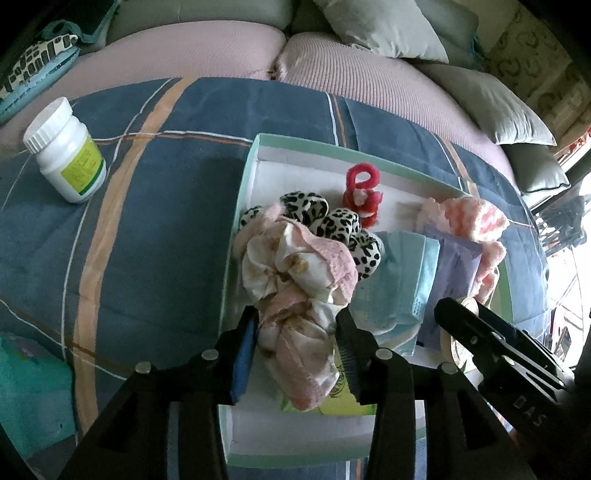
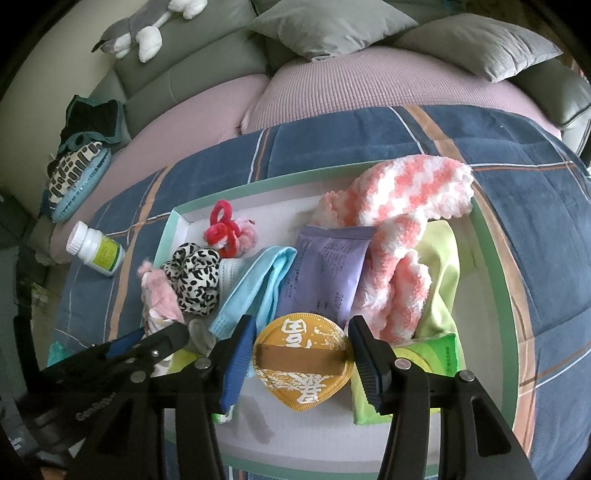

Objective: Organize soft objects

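A white box with a mint rim (image 1: 255,155) lies on a blue checked blanket. A crumpled pink and white cloth (image 1: 295,266) lies in its near left part, its lower end between the pads of my left gripper (image 1: 295,343), which stands open around it. My right gripper (image 2: 303,354) is shut on a round gold-lidded cup (image 2: 303,373) at the box's near edge. Also in the box are a leopard scrunchie (image 2: 195,273), a blue face mask (image 2: 258,280), a purple sachet (image 2: 328,266), a pink and white knitted scarf (image 2: 406,199) and a red pipe-cleaner figure (image 2: 221,229).
A white pill bottle (image 1: 64,151) stands on the blanket left of the box. A green cloth (image 2: 447,266) and a green tissue pack (image 2: 443,354) fill the box's right side. Grey pillows (image 2: 332,26), a plush toy (image 2: 147,22) and a patterned pouch (image 2: 74,173) lie on the sofa behind.
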The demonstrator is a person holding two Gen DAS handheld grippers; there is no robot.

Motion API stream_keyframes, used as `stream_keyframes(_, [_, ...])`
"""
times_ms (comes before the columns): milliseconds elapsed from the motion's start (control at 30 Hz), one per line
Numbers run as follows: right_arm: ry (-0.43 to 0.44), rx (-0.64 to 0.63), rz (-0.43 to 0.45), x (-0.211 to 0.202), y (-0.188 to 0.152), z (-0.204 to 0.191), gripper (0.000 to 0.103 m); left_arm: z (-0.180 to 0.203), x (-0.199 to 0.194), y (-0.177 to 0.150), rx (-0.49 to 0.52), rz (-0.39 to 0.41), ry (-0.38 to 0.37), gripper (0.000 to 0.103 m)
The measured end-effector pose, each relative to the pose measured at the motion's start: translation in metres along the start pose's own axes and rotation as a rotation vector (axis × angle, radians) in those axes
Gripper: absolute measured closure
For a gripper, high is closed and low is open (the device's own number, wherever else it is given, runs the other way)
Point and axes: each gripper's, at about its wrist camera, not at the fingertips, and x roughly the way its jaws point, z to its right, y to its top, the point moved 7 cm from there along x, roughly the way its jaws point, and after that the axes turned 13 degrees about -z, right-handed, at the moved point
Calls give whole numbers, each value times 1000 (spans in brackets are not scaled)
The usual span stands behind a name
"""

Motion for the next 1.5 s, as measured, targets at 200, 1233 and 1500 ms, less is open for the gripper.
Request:
stream_keyframes(200, [6,-2,17,-8,1,-2,44,3,-13,-1,12,13,-5,55])
stream_keyframes(1233, [-23,11,55,-18,4,7,22,-29,-38,9,-78,112,106,21])
stream_keyframes(1500, [-16,16,67,-19,5,7,18,-36,-37,11,-93,121,144,5])
